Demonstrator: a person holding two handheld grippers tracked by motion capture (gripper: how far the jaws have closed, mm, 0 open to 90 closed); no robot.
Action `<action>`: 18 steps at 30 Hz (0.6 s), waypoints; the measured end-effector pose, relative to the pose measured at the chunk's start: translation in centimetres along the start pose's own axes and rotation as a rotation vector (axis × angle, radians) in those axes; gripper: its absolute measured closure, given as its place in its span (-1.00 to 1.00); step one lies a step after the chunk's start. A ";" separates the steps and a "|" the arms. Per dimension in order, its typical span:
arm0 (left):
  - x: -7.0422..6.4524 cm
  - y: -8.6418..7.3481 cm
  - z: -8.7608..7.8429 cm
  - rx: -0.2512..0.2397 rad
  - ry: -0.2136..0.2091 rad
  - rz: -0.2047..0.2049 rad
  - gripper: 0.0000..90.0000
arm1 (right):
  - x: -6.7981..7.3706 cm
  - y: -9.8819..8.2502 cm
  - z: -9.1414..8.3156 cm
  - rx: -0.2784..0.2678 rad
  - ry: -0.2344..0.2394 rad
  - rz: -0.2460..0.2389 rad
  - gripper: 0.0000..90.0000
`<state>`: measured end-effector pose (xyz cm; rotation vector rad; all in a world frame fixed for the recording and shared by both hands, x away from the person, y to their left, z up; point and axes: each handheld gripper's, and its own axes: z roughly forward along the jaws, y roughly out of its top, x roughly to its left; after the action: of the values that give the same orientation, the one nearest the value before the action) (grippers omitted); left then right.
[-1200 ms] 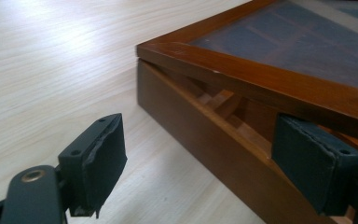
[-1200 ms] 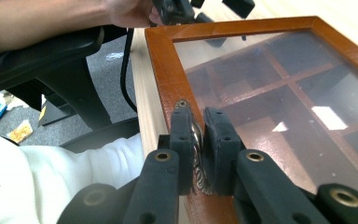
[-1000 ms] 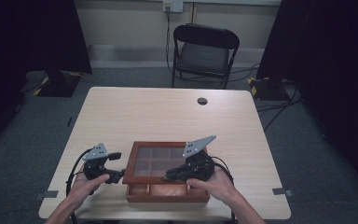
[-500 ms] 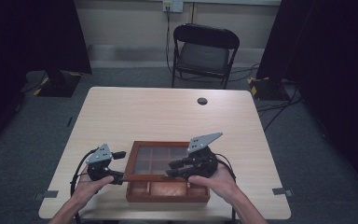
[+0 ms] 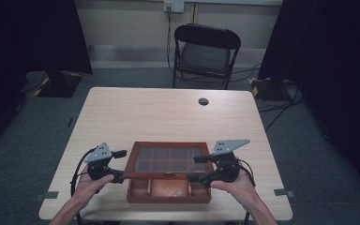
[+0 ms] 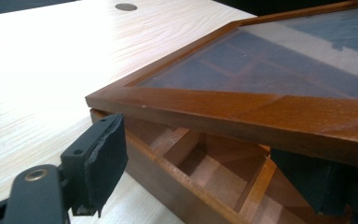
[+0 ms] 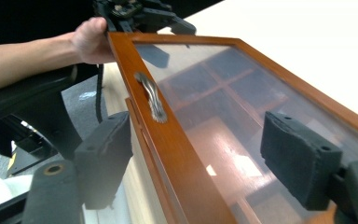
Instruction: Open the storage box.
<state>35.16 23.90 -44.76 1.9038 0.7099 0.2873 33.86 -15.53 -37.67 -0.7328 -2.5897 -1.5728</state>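
Wooden box (image 5: pixel 168 190), glass lid (image 5: pixel 168 160) part-raised — this is the work in hand. Box sits at the near edge of the desk (image 5: pixel 168 112), centred between the two hands.

Right claw (image 5: pixel 199 168): at the lid's near right corner. Jaws have just been opening; in the right gripper view the two pads stand apart, one on each side of the lid's front rail, neither pressing on it. Rail between them, not gripped. A small metal pull (image 7: pixel 151 97) sits on that rail, farther along from the claw.

Left claw (image 5: pixel 121 165): at the lid's near left corner. In the left gripper view one pad (image 6: pixel 103 161) stands clear in the air beside the box wall; the other (image 6: pixel 317 179) lies under the lid's rail. Jaws apart, nothing clamped that I can see. Whether the lid rests on that lower pad I cannot tell.

Lid: tilted, near edge up off the box, far edge down. Gap shows along the front.

Box: partitioned into compartments by thin wooden dividers. Those visible through the gap and through the glass look empty — bare wood floor, no contents made out. Far compartments too dim under the glass to be sure.

Progress, as I judge it: lid is cracked open but nowhere near fully back; neither claw has a firm hold now. Left to do: retake the rail and swing the lid on up, or set it down.

Beyond the box: a small dark round fitting (image 5: pixel 203 101) at the desk's far side, and a folding chair (image 5: pixel 205 54) past that.
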 end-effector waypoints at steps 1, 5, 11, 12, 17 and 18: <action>0.0 0.1 0.0 0.001 -0.001 0.003 -0.61 | -0.2 -0.5 -0.1 -0.003 -0.009 0.009 -0.53; -0.2 0.4 0.1 -0.001 -0.007 0.011 -0.62 | -0.4 -1.1 -0.3 -0.004 -0.026 0.014 -0.52; -0.2 0.9 0.1 -0.018 -0.007 0.000 -0.65 | -0.5 -1.6 -0.8 -0.013 -0.037 0.009 -0.54; -0.1 1.0 0.1 -0.018 -0.007 0.002 -0.65 | -0.6 -1.7 -0.9 -0.022 -0.048 0.010 -0.55; 0.1 1.5 0.1 -0.029 -0.005 0.008 -0.66 | -1.0 -1.5 -1.1 -0.034 -0.079 0.012 -0.56; 0.2 1.7 0.1 -0.033 -0.004 0.009 -0.66 | -1.1 -1.3 -1.2 -0.040 -0.080 0.014 -0.56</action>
<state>35.93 23.41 -43.33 1.8762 0.6903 0.2996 34.02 -17.43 -38.48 -0.8314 -2.6088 -1.6296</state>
